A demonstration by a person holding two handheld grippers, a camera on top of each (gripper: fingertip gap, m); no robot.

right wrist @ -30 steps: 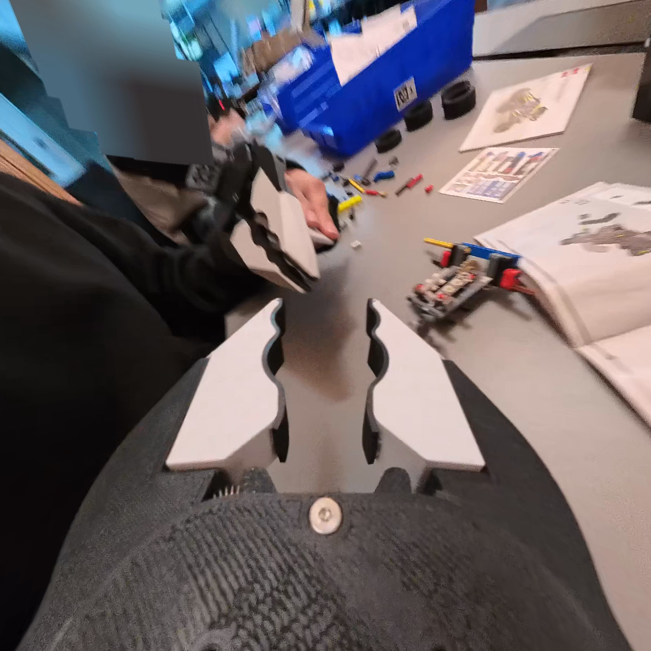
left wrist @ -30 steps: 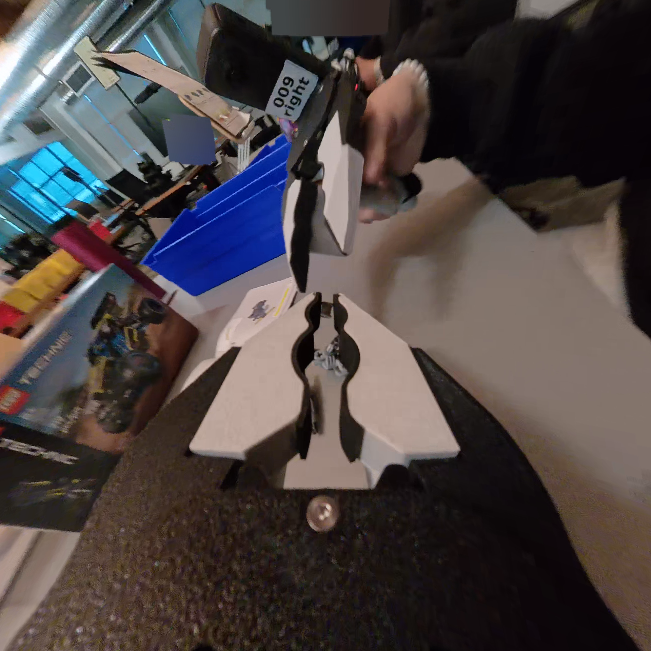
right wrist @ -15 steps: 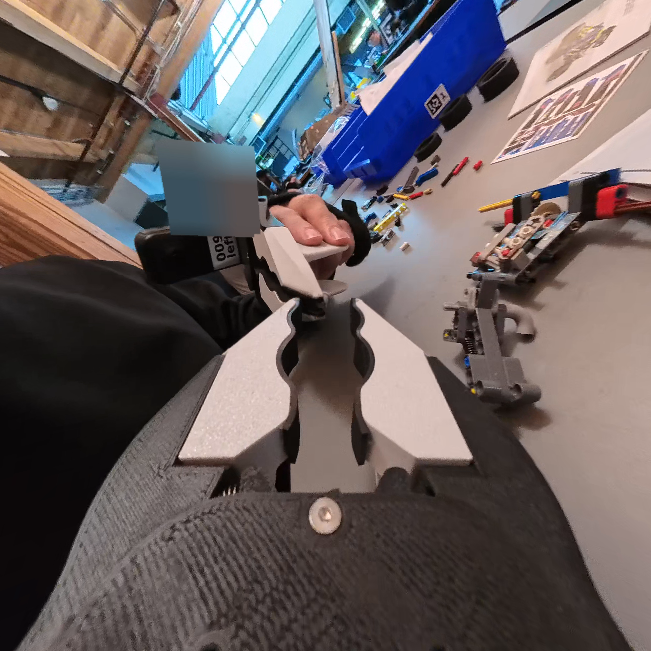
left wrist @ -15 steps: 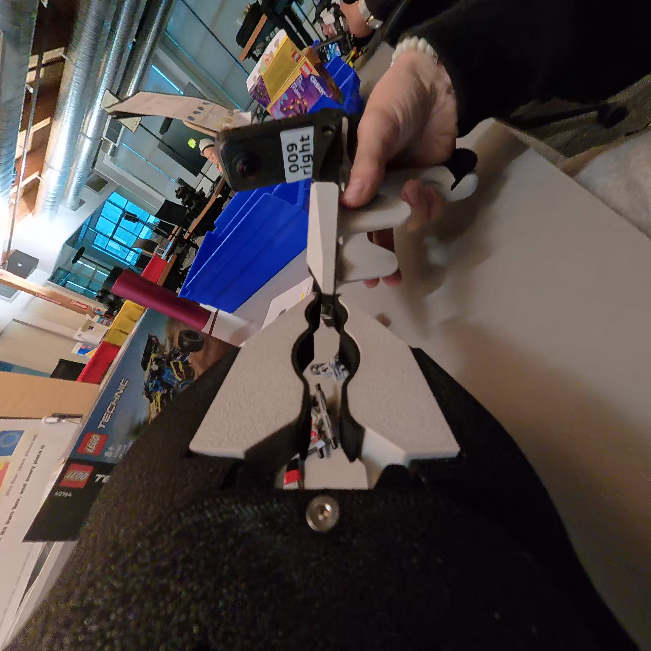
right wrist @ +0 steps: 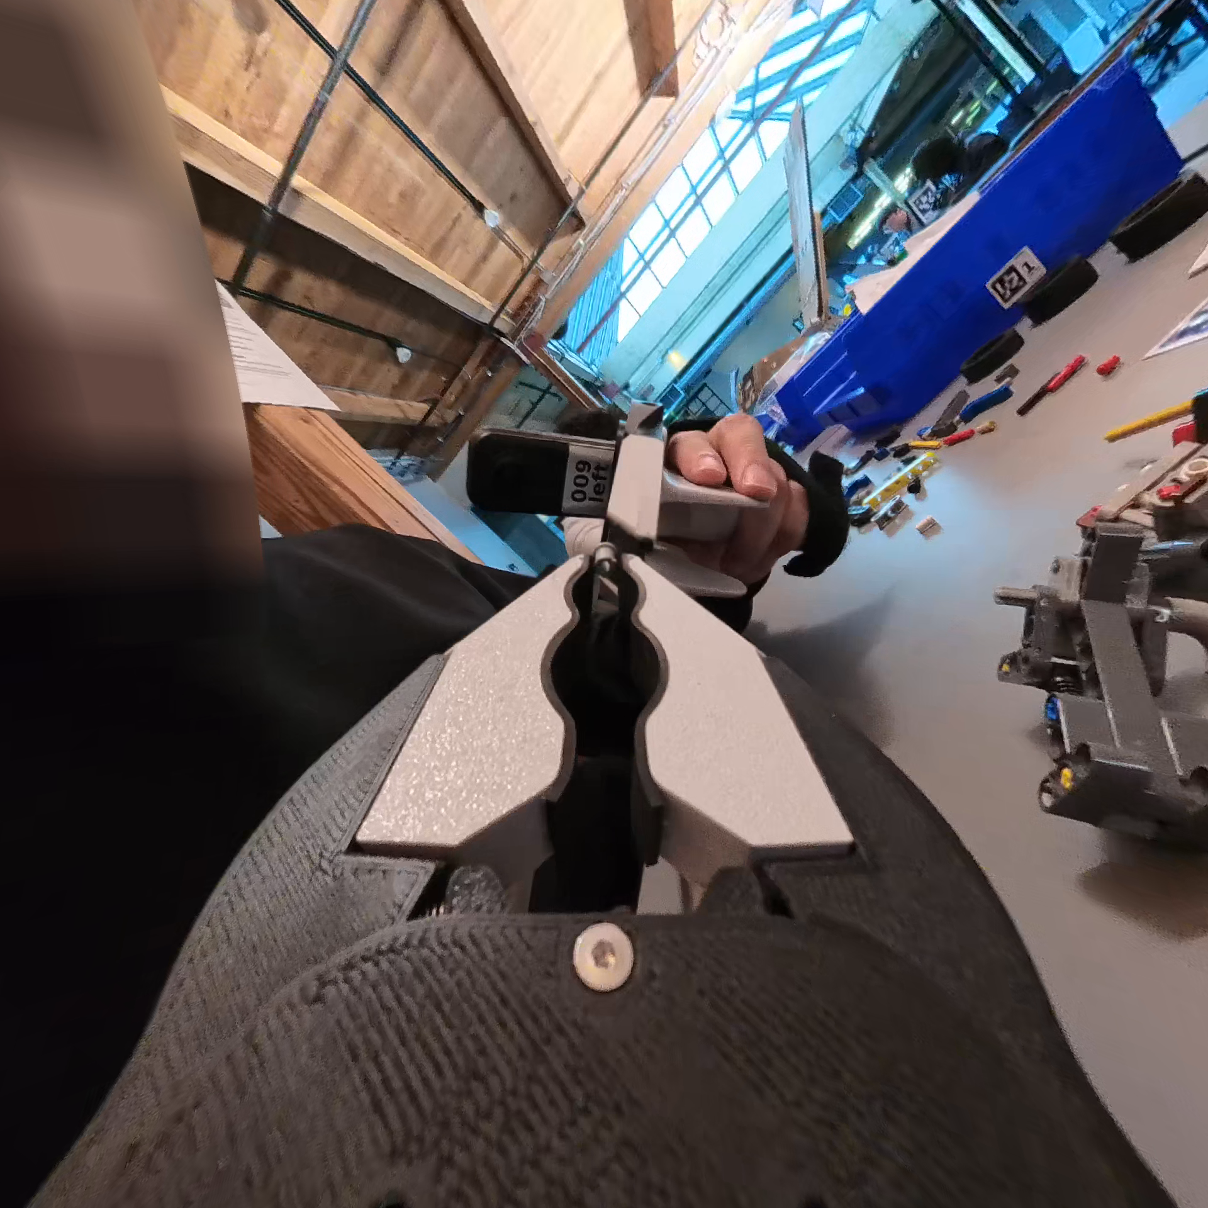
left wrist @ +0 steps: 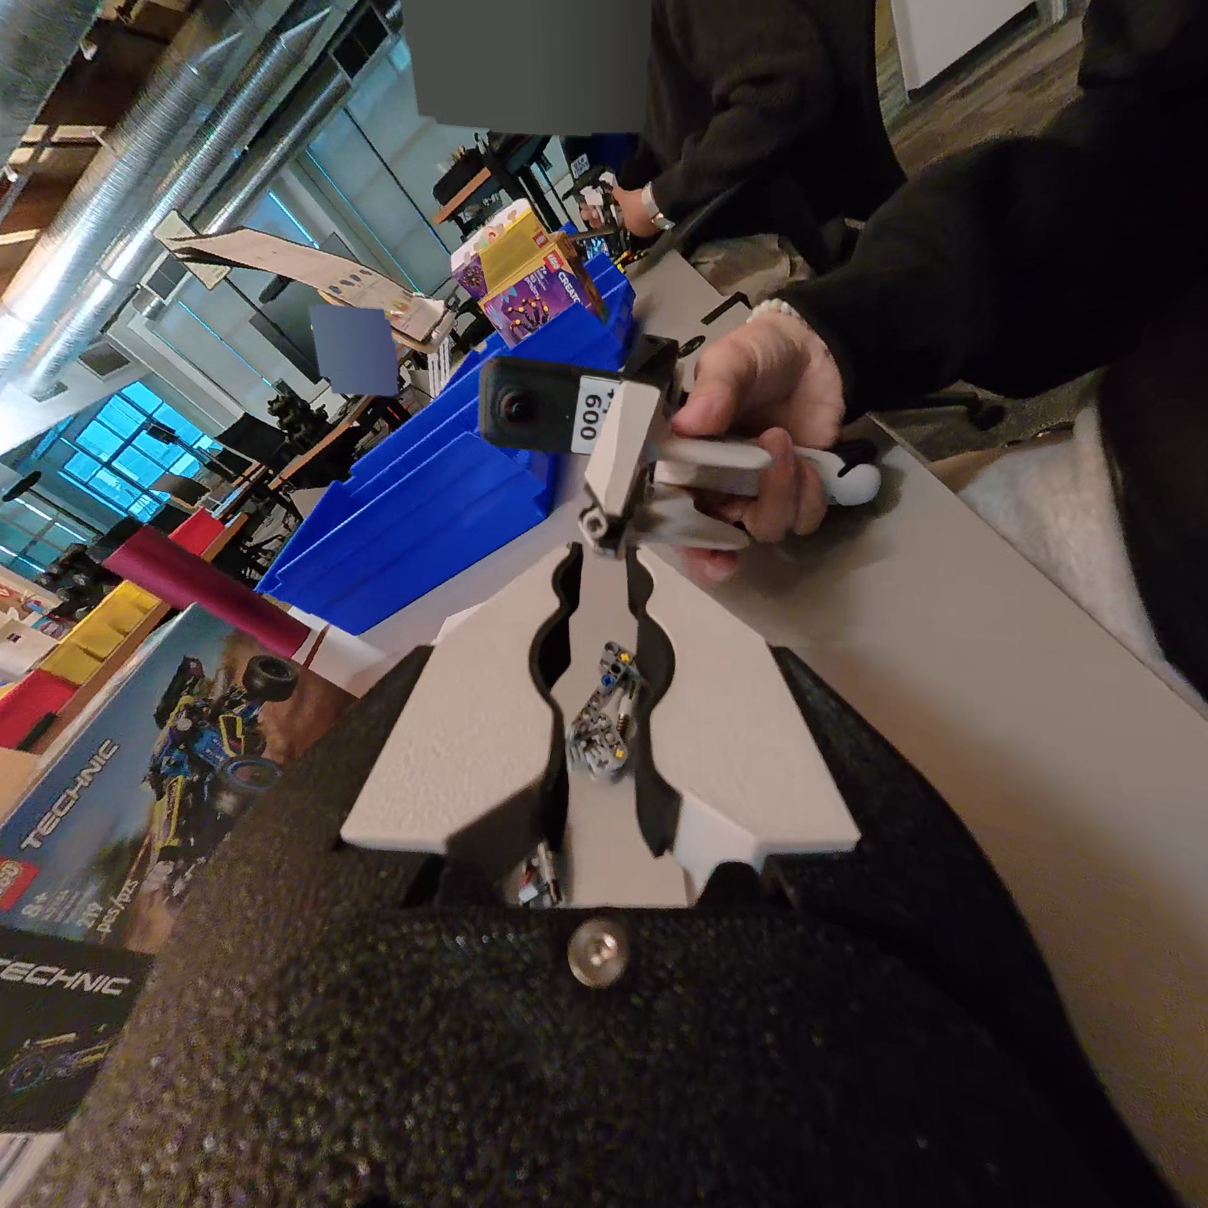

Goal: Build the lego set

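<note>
Grip status: my right tongs (right wrist: 601, 572) are pinched nearly together on a small grey lego piece (right wrist: 600, 563). It is held at the very tips, so most of the part stays exposed for fitting. My left tongs (left wrist: 601, 569) stand apart and hold nothing, their tips just beside the piece. I judge this to be a transfer or regrip between the two tools.

Both tools are raised above the tabletop (right wrist: 948, 608), which keeps the piece away from the loose parts (right wrist: 948, 435) scattered near the blue bin (right wrist: 980, 314). The partly built grey assembly (right wrist: 1111, 693) rests on the tabletop to the right of my right tongs, well apart from the piece.

Caution: the piece is small and thinly gripped, so it could twist or drop if the pinch eases.
</note>
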